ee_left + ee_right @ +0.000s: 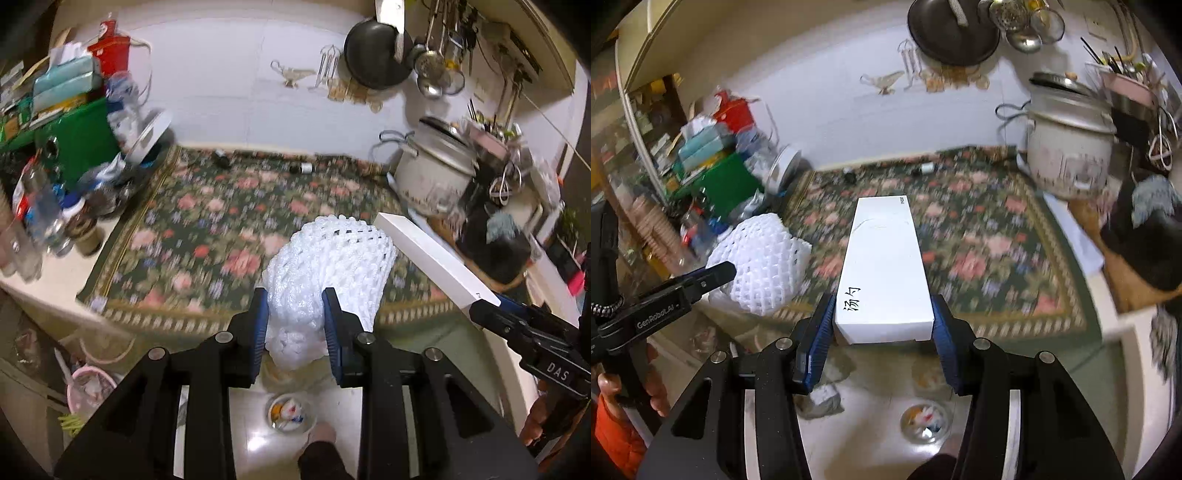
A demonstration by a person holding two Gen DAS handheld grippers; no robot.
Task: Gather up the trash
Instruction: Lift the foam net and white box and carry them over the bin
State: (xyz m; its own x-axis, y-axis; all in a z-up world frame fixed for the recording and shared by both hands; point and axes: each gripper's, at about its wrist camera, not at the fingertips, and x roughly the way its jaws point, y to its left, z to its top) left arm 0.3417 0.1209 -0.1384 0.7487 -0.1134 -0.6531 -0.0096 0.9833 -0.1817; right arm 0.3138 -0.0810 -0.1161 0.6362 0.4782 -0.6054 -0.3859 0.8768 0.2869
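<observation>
My left gripper (pixel 295 325) is shut on a white foam fruit net (pixel 332 266), which bulges up and forward from between the blue pads, above the edge of the floral mat (pixel 207 236). The same foam net (pixel 761 262) shows at the left of the right wrist view with the left gripper (pixel 727 271) on it. My right gripper (pixel 884 321) is shut on the near end of a long white box (pixel 884 266) with black handwriting; the white box (pixel 432 254) slants in at the right of the left wrist view. On the floor below stands a small bin (pixel 290 413) with trash in it.
A rice cooker (pixel 432 173) stands at the back right, clutter with a green box (pixel 74 144) and bottles (pixel 37 214) at the left. A pan (pixel 373 55) and utensils hang on the wall. A pink basket (pixel 88 387) and a crumpled wad (pixel 823 400) lie on the floor.
</observation>
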